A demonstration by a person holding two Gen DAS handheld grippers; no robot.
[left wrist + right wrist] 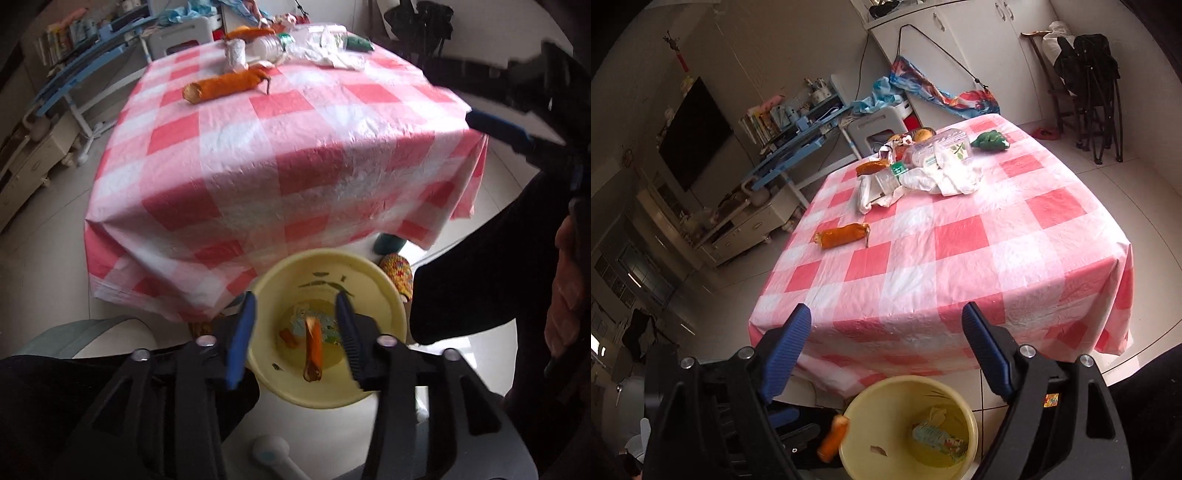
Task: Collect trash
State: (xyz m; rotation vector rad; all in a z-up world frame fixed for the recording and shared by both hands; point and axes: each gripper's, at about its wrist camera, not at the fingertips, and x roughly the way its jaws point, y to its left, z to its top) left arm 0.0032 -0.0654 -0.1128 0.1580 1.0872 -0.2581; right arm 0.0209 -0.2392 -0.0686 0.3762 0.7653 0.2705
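Dropping is the step in hand: your left gripper (295, 332) hangs over the yellow bin (369, 269) on the floor at the table's near edge, jaws apart, and an orange wrapper (313, 347) is between them, touching neither pad. Your right gripper (886, 354) gapes empty. Next, I judge, reach for the orange wrapper on the cloth (844, 234), far left, then the pile (923, 166) beyond.

tablecloth (280, 155): pink-white check | bin (373, 273): pale yellow | peel (223, 86): orange | tool pads (786, 350): blue
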